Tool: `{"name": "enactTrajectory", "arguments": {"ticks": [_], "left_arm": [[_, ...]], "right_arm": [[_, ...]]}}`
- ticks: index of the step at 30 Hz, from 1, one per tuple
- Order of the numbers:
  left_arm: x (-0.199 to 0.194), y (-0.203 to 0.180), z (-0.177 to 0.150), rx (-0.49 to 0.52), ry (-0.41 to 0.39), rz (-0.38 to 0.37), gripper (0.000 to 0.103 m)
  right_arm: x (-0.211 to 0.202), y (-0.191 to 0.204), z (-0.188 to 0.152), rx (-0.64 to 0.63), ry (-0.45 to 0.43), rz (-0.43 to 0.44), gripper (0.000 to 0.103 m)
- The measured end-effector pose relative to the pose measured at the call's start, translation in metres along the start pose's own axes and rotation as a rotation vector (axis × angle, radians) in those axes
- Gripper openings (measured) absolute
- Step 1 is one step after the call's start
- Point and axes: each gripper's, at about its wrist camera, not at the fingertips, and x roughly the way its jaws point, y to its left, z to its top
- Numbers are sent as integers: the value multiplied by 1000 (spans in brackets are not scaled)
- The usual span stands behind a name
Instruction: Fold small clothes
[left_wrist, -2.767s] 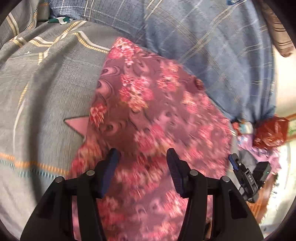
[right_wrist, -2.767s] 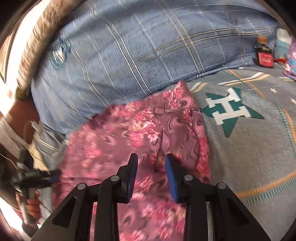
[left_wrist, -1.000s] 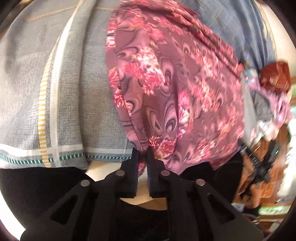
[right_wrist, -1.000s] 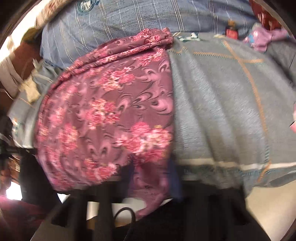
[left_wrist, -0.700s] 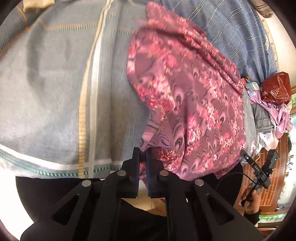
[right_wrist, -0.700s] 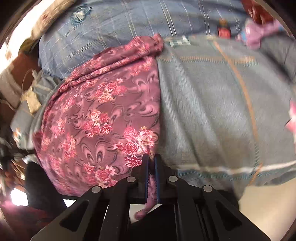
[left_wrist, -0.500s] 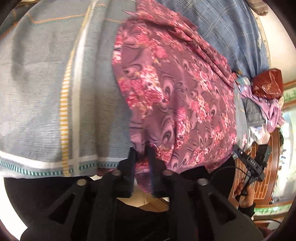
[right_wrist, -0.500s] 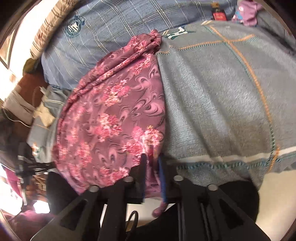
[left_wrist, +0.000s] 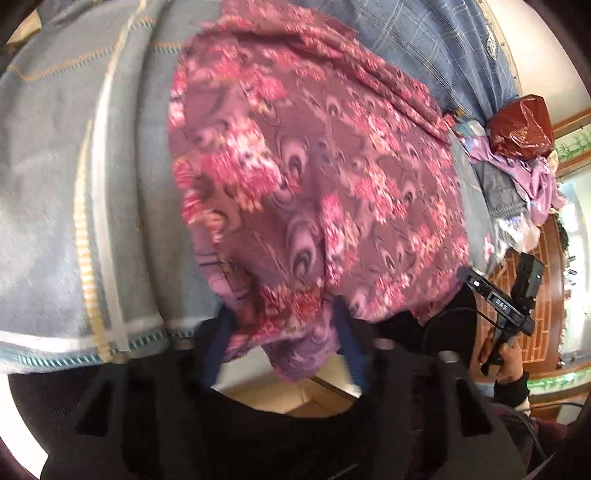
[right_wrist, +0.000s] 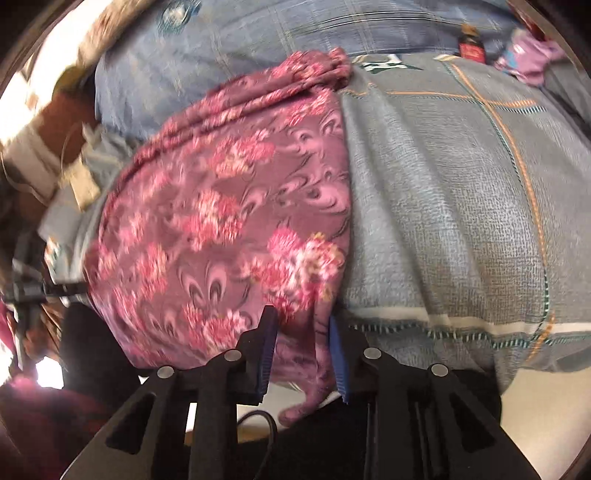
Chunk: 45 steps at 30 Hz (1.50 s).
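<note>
While the big grey blanket covers the bed, the pink flowered cloth lies on it, its near edge hanging over the blanket's front edge. Both tongs are opening there: the left gripper and right gripper each have that hanging edge loose between their blue pads.

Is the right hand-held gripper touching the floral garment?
Cannot tell. In the right wrist view the right hand-held gripper, jaws opening, has the floral garment hanging between its pads, contact blurred.
</note>
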Motion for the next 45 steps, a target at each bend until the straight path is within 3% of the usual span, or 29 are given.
{"name": "enactTrajectory", "arguments": {"ticks": [6, 7, 9, 10, 11, 12, 17, 25, 29, 31, 35, 36, 40, 41, 42, 43, 44, 45], "left_arm": [[4, 4, 0, 5, 14, 1, 40], [4, 4, 1, -3, 12, -6, 40], [4, 4, 1, -7, 4, -11, 39], [3, 4, 0, -3, -2, -6, 35], [3, 4, -1, 1, -11, 5, 17], [3, 7, -1, 5, -5, 5, 6], [-11, 17, -4, -63, -14, -153, 6], [-47, 18, 9, -135, -119, -353, 6], [-72, 13, 29, -145, -206, -403, 6], [-80, 11, 40, -140, -249, -393, 6], [-81, 11, 62, -150, -268, -385, 6], [-80, 12, 66, -147, -265, -356, 6], [-67, 14, 55, -62, -181, -170, 8], [-64, 15, 50, -43, -160, -136, 15], [-60, 15, 43, -30, -132, -115, 28], [-55, 15, 36, -14, -104, -93, 37], [-51, 14, 31, -4, -89, -67, 51], [-49, 12, 26, 5, -84, -44, 53]], "right_arm": [[6, 2, -2, -24, 95, 46, 31], [7, 1, -2, -25, 95, 47, 29], [7, 1, -2, -28, 72, 27, 16], [6, 2, -3, -32, 60, -8, 8], [5, 1, -3, -27, 55, -10, 7], [4, -2, -4, 9, 48, 11, 7], [-3, -30, -9, 254, 42, 277, 6], [-17, -47, -1, 437, -33, 555, 6], [-25, -51, 15, 497, -105, 685, 6], [-26, -52, 25, 515, -132, 733, 5], [-30, -61, 43, 557, -189, 812, 3], [-30, -60, 48, 556, -198, 805, 3], [-34, -58, 60, 439, -135, 531, 8], [-33, -59, 58, 426, -120, 491, 9], [-31, -59, 54, 409, -98, 451, 9], [-30, -61, 50, 403, -85, 428, 14], [-29, -62, 45, 395, -72, 400, 31], [-26, -62, 41, 388, -50, 365, 42]]}}
